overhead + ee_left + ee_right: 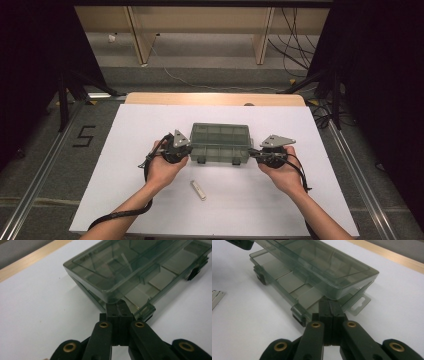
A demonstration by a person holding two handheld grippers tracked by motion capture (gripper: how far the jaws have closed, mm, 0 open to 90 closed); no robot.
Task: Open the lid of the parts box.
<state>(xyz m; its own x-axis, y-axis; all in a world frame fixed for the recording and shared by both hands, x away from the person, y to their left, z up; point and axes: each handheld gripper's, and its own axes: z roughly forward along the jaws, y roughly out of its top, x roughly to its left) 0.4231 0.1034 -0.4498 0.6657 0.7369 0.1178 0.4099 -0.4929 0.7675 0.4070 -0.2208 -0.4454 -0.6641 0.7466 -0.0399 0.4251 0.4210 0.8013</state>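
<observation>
A smoky translucent compartment box [220, 140] lies in the middle of the white board, its latches facing the person. Its lid [125, 262] stands slightly raised off the base [287, 280]. My left gripper [186, 150] is shut, its tips [117, 306] tucked under the lid's near left corner. My right gripper [253, 153] is also shut, with its tips [329, 302] wedged between lid and base at the near right corner. Nothing is pinched between either pair of jaws.
A small pale flat stick [198, 190] lies on the white board [140, 130] in front of the box, between the forearms. A wooden table edge [215, 98] runs behind the board. Black stands and cables sit on the floor to both sides.
</observation>
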